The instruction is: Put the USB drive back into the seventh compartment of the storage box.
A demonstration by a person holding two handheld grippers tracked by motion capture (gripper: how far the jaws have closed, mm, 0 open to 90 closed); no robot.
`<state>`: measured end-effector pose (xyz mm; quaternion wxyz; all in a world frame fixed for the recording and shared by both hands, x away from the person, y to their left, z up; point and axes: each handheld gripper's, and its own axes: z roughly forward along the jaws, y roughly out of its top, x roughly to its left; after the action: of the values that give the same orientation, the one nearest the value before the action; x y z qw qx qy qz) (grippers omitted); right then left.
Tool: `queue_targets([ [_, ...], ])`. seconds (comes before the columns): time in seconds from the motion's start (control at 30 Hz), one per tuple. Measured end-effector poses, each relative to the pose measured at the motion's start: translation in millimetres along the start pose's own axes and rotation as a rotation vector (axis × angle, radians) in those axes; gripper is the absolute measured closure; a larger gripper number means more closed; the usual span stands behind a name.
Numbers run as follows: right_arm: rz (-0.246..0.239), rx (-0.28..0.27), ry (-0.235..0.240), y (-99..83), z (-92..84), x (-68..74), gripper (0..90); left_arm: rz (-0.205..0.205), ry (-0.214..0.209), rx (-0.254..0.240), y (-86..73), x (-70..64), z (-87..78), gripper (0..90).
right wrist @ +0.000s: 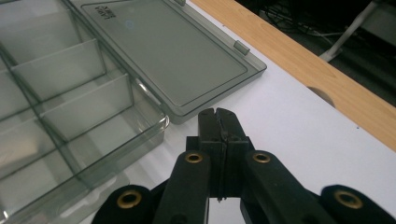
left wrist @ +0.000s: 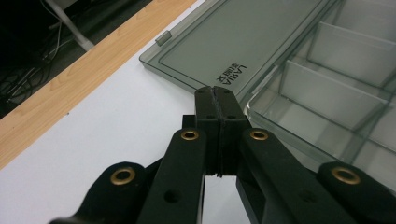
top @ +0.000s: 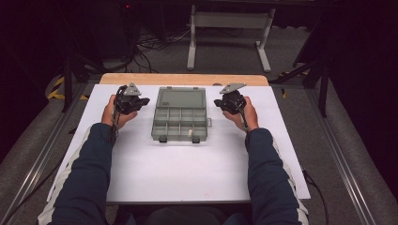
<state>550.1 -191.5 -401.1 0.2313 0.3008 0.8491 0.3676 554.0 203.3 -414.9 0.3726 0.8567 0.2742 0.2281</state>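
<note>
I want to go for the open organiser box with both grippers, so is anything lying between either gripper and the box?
Nothing visible does. The smoky transparent plastic organiser box lies open on bare white tabletop, with the left gripper and right gripper on either side of it, fingers shut, and only white surface in the gaps.

— What carries everything?
— A table (top: 141,178) with a white top; a bare wooden strip (top: 183,78) runs along its far edge.
— And what lies on it?
— One clear compartment box (top: 180,123), lid folded open flat toward the far edge, midway between the side edges.
</note>
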Motion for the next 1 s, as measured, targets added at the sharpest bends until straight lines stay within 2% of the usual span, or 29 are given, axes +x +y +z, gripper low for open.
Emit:
queue_targets([
  [0.3, 0.04, 0.043, -0.023, 6.8, 18.1, -10.0, 90.0, -0.001, 0.004, 0.009, 6.2, 2.3, 14.8, 90.0],
  [0.47, 0.047, 0.056, -0.021, 9.5, 29.0, -10.0, 90.0, -0.011, 0.001, 0.024, 5.3, 5.5, 23.2, 90.0],
  [0.87, 0.041, 0.096, -0.018, 12.7, 45.0, -10.9, 90.0, -0.036, 0.009, 0.069, 3.1, 9.3, 39.4, 90.0],
  [1.0, 0.04, 0.118, -0.018, 11.8, 49.2, -11.6, 90.0, -0.029, 0.01, 0.076, 4.7, 8.4, 43.0, 90.0],
])
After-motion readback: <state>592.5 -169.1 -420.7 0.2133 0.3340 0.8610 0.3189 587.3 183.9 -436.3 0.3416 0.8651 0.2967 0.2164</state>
